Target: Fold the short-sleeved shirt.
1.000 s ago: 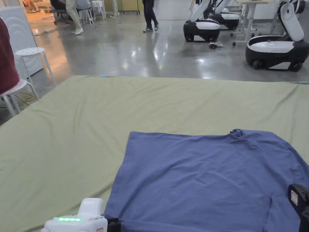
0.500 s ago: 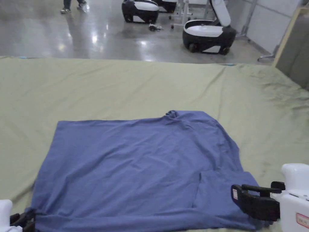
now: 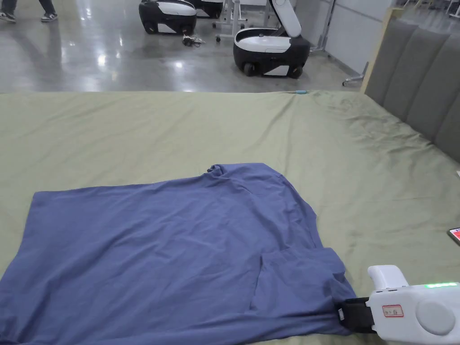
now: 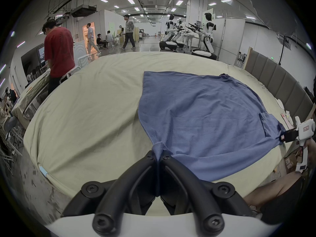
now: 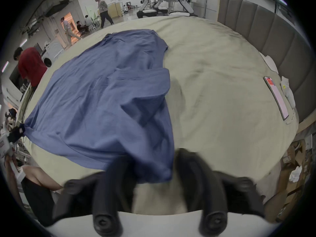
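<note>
left gripper (image 4: pixel 158 152): jaws pinched together on the near-left corner of the blue shirt (image 3: pixel 170 251), cloth bunched up between the tips. Grip looks solid but thin, a sharp pull could strip the corner out

shirt lies spread on the green-sheeted bed (image 3: pixel 134 130), mostly flat, collar at the far edge, near-right sleeve already turned in over the body. Wrinkles run across the middle; if the two grippers lift unevenly the fold line will skew and the tucked sleeve may flop back out

right gripper (image 5: pixel 153 169): jaws apart with the near-right corner lying between them, not clamped, picture blurred there. In the head view its tip (image 3: pixel 355 315) sits right at the shirt edge. Risk: it closes on a single layer or on the bedsheet under it, so the sheet drags along

phone (image 5: pixel 276 97) lies on the bed well right of the shirt, near the headboard (image 3: pixel 417 76); a wide swing could hit it

containers: none on the bed
</note>
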